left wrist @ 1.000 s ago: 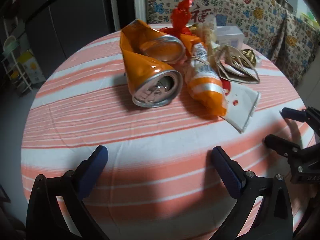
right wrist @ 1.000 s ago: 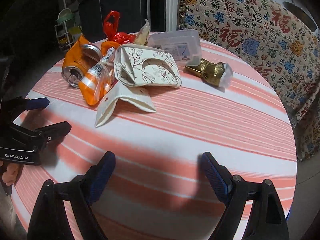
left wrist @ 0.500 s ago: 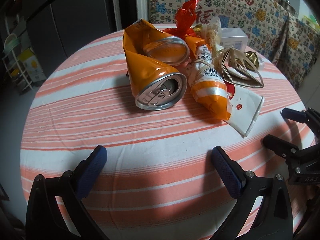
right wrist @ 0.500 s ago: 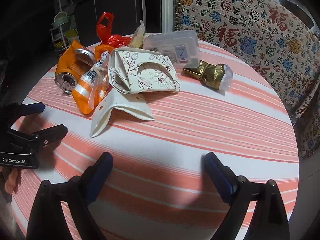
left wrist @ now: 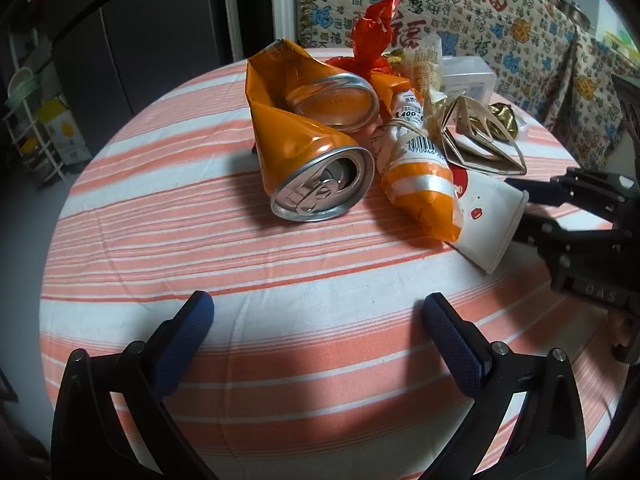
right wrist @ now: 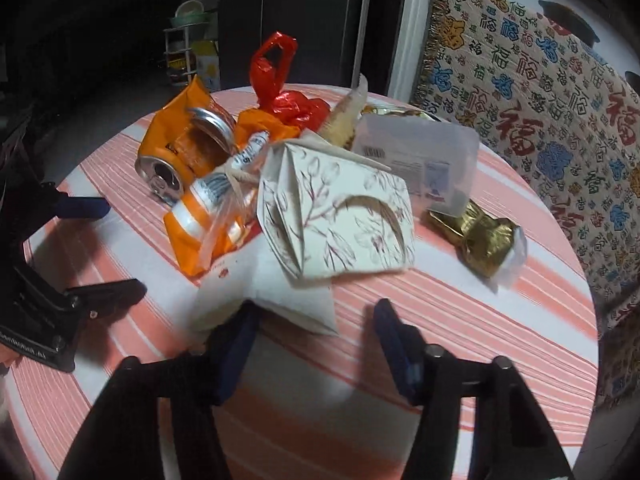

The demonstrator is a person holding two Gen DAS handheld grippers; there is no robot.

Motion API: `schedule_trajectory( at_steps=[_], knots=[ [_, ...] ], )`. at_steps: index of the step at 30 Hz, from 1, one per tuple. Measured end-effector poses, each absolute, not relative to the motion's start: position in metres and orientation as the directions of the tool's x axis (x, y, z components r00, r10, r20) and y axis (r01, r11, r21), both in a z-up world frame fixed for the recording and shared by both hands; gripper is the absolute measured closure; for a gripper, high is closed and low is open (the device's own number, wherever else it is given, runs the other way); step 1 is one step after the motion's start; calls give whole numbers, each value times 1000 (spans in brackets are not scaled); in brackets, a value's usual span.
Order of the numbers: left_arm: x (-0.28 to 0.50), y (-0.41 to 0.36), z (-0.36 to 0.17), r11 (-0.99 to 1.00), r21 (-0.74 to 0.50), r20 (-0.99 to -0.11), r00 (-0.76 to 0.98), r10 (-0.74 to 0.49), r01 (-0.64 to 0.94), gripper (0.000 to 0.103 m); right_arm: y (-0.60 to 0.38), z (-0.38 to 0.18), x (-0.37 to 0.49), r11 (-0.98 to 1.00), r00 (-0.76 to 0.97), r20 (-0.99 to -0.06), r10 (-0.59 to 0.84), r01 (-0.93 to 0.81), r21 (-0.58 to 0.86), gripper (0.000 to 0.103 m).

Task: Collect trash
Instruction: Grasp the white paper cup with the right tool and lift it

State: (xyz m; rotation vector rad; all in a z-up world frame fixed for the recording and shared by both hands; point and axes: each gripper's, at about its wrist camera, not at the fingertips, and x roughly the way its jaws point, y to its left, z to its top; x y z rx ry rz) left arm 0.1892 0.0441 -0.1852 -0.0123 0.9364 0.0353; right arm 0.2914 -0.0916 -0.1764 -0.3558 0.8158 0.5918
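A pile of trash lies on the round striped table (left wrist: 180, 240): a crushed orange can (left wrist: 316, 168), an orange snack bag (left wrist: 420, 188), a flattened white paper cup (left wrist: 488, 220) and a floral paper box (right wrist: 340, 220). My right gripper (right wrist: 316, 316) is at the cup (right wrist: 256, 292), its jaws closing with the cup's near edge between them. The left finger is at the cup; the right finger stands clear of it. In the left wrist view the right gripper (left wrist: 528, 210) straddles the cup's rim. My left gripper (left wrist: 320, 324) stands open over bare cloth in front of the can.
Further back in the pile are a red plastic bag (right wrist: 276, 80), a clear plastic box (right wrist: 420, 152) and a gold foil wrapper (right wrist: 480, 236). A patterned cloth (right wrist: 540, 100) hangs behind the table. A dark fridge (right wrist: 300, 20) and a small rack (left wrist: 40, 132) stand beyond.
My right gripper has moved forward to the paper cup and its jaws have narrowed around the cup's edge. The left gripper has stayed in place, open.
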Motion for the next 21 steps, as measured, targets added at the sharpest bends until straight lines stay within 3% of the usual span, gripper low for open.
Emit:
schedule_trajectory(
  at_steps=[1, 5, 10, 13, 16, 21],
  knots=[
    [189, 44, -185, 999, 5, -805, 592, 25, -36, 0, -92, -176, 291, 784, 530, -763, 371, -619, -49, 83],
    [189, 44, -185, 999, 5, -805, 592, 25, -36, 0, -102, -171, 279, 805, 555, -755, 348, -590, -62, 94],
    [190, 46, -185, 999, -3, -804, 595, 18, -36, 0, -133, -165, 248, 870, 584, -763, 276, -490, -60, 94],
    [187, 55, -182, 997, -74, -787, 616, -37, -35, 0, -151, -164, 231, 910, 598, -768, 230, -412, -48, 94],
    [187, 70, -176, 981, -193, -753, 646, -123, -39, 1, -163, -163, 222, 933, 597, -764, 244, -360, 17, 94],
    [200, 85, -159, 956, -288, -706, 687, -171, -58, 1, -179, -163, 224, 934, 565, -755, 333, -309, 180, 94]
  ],
)
